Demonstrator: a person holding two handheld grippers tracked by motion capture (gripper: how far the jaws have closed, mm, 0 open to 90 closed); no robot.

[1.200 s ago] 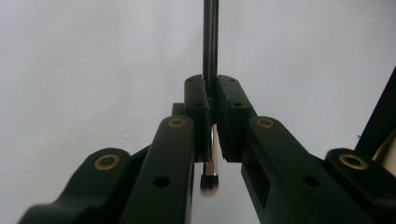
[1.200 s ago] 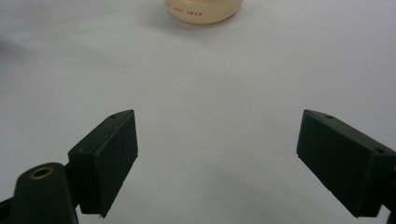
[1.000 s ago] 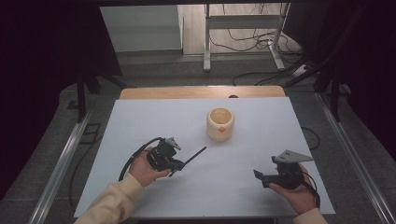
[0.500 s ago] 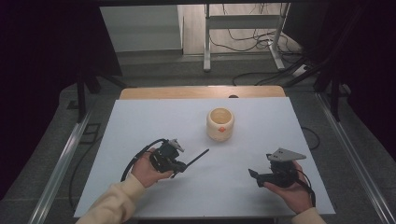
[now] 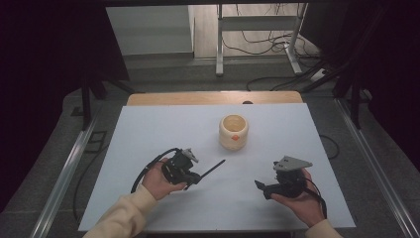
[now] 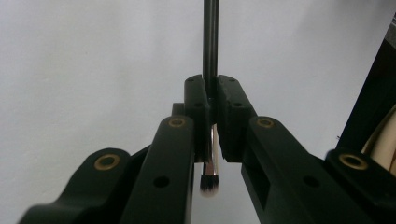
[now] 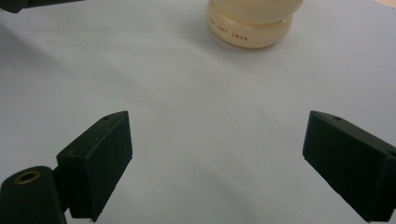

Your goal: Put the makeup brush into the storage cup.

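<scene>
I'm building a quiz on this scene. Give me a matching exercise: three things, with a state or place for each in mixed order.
Things:
1. left gripper
2. right gripper
3. cream jar

States:
A. jaws wide apart, nothing between them
B. stands alone toward the table's far side
C. jaws clamped on a thin black brush

Pairs: 1-C, 2-A, 3-B

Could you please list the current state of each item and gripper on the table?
Left gripper: shut on the brush.
Brush: clamped near its bristle end, handle pointing toward the cup.
Right gripper: open, holding nothing, above the table.
Cream cup: upright, untouched, apart from both grippers.
White table: bare apart from the cup.
</scene>
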